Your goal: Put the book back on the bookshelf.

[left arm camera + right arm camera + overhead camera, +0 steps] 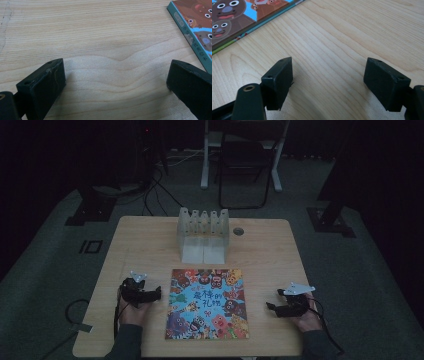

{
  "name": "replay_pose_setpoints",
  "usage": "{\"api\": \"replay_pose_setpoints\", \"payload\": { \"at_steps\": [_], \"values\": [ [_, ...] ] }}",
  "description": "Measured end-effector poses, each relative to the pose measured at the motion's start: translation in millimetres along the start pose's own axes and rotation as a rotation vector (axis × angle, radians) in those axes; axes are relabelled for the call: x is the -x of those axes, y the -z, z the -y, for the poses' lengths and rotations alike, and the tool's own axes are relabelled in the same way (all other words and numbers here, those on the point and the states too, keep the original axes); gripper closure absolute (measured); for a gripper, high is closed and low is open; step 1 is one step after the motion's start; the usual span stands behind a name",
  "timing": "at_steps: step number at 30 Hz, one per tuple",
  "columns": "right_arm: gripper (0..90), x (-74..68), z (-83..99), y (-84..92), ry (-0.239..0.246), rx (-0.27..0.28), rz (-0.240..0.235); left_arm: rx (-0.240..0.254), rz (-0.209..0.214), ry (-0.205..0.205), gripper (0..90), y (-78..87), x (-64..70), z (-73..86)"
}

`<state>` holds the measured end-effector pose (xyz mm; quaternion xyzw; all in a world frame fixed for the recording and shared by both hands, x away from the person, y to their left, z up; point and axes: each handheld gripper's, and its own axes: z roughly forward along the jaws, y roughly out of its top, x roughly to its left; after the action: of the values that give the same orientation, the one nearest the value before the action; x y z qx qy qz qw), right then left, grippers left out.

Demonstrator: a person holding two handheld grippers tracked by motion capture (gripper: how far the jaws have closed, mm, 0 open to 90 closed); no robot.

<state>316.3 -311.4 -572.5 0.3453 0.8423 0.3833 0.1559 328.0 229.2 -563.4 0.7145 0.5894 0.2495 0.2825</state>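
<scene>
The picture book (207, 304) lies flat near the front edge of the table (150, 235), and the left gripper (156, 292) and right gripper (270, 307) rest beside it with jaws spread wide and empty, probably ready to grab it.

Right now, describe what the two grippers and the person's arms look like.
Both the left gripper and the right gripper are black, with blocky jaws with small screw holes. Each carries a grey three-cornered plate on top and trails a dark cable. The person wears dark sleeves.
</scene>
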Motion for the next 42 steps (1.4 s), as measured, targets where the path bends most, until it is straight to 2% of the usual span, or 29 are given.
{"api": "replay_pose_setpoints", "payload": {
  "at_steps": [5,7,9,13,19,24,26,31,36,42],
  "values": [
    [19.8,-1.0,-0.3,-0.5,-0.012,-0.004,0.015,0.0,0.005,-0.006,2.4,0.4,-0.6,0.3],
    [16.0,-1.1,-0.6,-1.2,-0.03,-0.011,0.045,0.0,0.01,-0.011,2.4,0.8,-1.1,0.6],
    [16.0,-2.3,-0.4,-0.7,-0.032,-0.006,0.071,0.0,0.013,-0.014,2.5,0.8,-1.4,0.8],
    [16.5,-4.5,-1.7,1.8,-0.036,0.011,0.091,0.001,0.014,-0.015,2.4,0.8,-1.6,0.8],
    [20.8,-11.7,-15.5,15.0,-0.026,0.059,0.143,0.001,0.018,-0.019,2.4,1.2,-1.5,1.2],
    [21.5,-17.2,-23.8,15.8,-0.005,0.041,0.148,0.0,0.018,-0.019,2.4,1.2,-1.4,1.2],
    [22.2,-20.0,-28.7,16.3,0.005,0.037,0.135,0.0,0.018,-0.019,2.4,1.2,-1.4,1.2],
    [22.9,-24.0,-43.2,20.1,0.024,0.06,0.11,0.001,0.018,-0.019,2.6,1.3,-1.3,1.2],
    [23.0,-26.7,-56.7,22.8,0.042,0.08,0.114,0.004,0.024,-0.028,3.9,1.8,-1.5,1.5],
    [24.9,-29.7,-69.0,20.9,0.058,0.079,0.125,0.009,0.03,-0.033,5.4,2.2,-2.1,1.6]
  ]
}}
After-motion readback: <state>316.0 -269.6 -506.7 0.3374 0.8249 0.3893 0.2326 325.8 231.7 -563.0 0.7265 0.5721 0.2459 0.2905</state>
